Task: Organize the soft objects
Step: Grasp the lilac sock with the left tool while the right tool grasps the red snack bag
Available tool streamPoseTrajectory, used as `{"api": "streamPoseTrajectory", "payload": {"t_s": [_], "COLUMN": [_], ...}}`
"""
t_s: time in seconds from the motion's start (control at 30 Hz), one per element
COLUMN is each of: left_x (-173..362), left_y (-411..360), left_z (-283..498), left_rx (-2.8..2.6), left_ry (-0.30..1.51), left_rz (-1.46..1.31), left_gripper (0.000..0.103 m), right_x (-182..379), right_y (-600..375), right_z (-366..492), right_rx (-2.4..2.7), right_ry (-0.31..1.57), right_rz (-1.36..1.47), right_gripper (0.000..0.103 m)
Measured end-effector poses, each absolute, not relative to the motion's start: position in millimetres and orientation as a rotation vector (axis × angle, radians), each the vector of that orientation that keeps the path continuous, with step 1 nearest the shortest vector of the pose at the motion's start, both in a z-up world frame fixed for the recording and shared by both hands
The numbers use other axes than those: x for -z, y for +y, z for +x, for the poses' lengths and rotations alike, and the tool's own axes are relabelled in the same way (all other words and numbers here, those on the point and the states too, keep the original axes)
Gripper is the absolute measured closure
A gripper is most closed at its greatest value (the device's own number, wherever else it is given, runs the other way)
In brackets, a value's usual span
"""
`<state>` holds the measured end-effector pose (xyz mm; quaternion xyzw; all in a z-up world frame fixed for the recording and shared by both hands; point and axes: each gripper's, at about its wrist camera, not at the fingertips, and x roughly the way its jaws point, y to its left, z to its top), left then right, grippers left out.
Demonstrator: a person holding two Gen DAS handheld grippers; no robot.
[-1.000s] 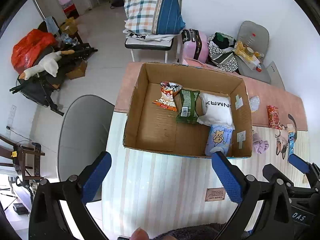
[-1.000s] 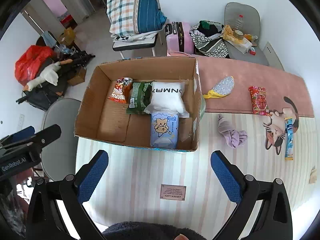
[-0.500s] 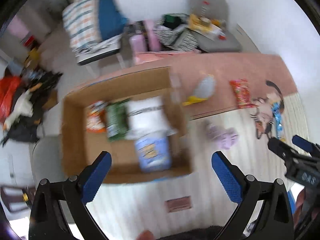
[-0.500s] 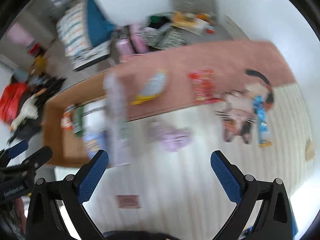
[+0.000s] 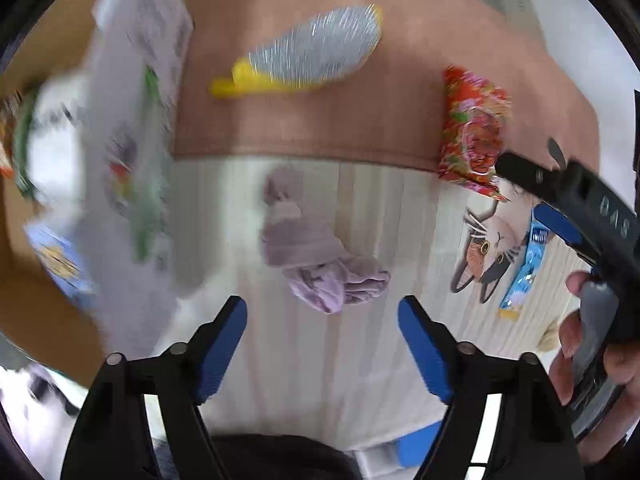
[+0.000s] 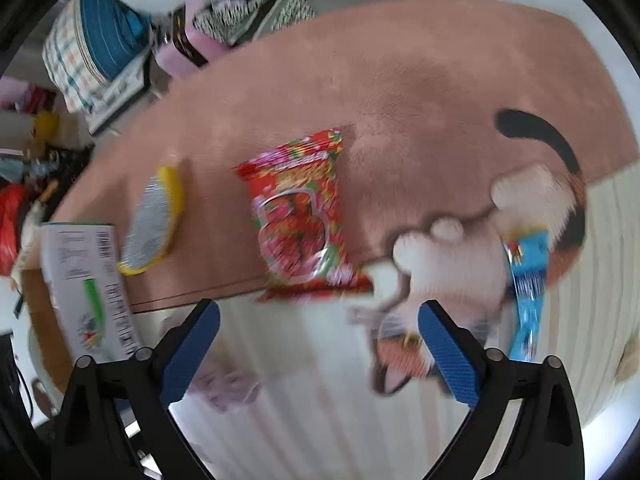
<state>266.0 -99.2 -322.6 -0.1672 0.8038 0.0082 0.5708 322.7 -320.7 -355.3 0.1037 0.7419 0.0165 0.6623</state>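
Observation:
A crumpled lilac cloth (image 5: 316,256) lies on the striped mat just ahead of my open, empty left gripper (image 5: 322,316). My right gripper (image 6: 318,320) is open and empty, just short of a red snack packet (image 6: 300,220), which also shows in the left wrist view (image 5: 472,136). A silver and yellow pouch (image 5: 308,56) lies on the pink rug, seen too in the right wrist view (image 6: 154,224). A blue sachet (image 6: 528,292) lies at the right. The cardboard box (image 5: 36,160) with packets stands at the left, blurred.
The right gripper's body (image 5: 592,216) and the hand holding it show at the right of the left wrist view. A cat picture (image 6: 472,248) is printed on the mat. Bags, a folded blanket (image 6: 92,40) and clutter lie beyond the table.
Both grippers have swung right, away from the box, and dropped closer to the table. The left now faces the lilac cloth, the right the red packet. Both stay open.

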Motion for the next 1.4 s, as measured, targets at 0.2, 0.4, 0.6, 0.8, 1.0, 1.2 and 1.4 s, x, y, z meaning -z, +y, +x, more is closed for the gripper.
{"api": "streamPoseTrajectory", "payload": {"t_s": [0.2, 0.4, 0.6, 0.8, 1.0, 1.2, 1.4], "left_x": [369, 387, 376, 387, 392, 385, 359], "left_y": [-103, -101, -132, -146, -149, -146, -153], "left_z": [262, 262, 272, 281, 278, 263, 235], "left_rx": [-0.117, -0.174, -0.049, -0.014, -0.022, -0.03, 0.047], "left_ry": [1.948, 1.943, 1.887, 1.923, 1.949, 1.92, 1.879], "left_rz": [-0.564, -0.58, -0.251, -0.179, -0.226, -0.21, -0.155], "left_gripper": [0.029, 0.057, 0.066, 0.064, 0.056, 0.069, 0.069], "right_x": [394, 413, 410, 413, 420, 421, 408], "right_y": [-313, -300, -307, -321, -323, -326, -325], "right_z": [345, 353, 316, 267, 251, 258, 263], "right_rx": [-0.077, -0.108, -0.136, -0.14, -0.11, -0.047, -0.023], "right_ry": [1.738, 1.77, 1.849, 1.892, 1.888, 1.859, 1.821], "right_rz": [0.177, 0.143, 0.04, 0.002, 0.078, 0.116, 0.138], "right_gripper": [0.008, 0.042, 0.05, 0.05, 0.037, 0.04, 0.055]}}
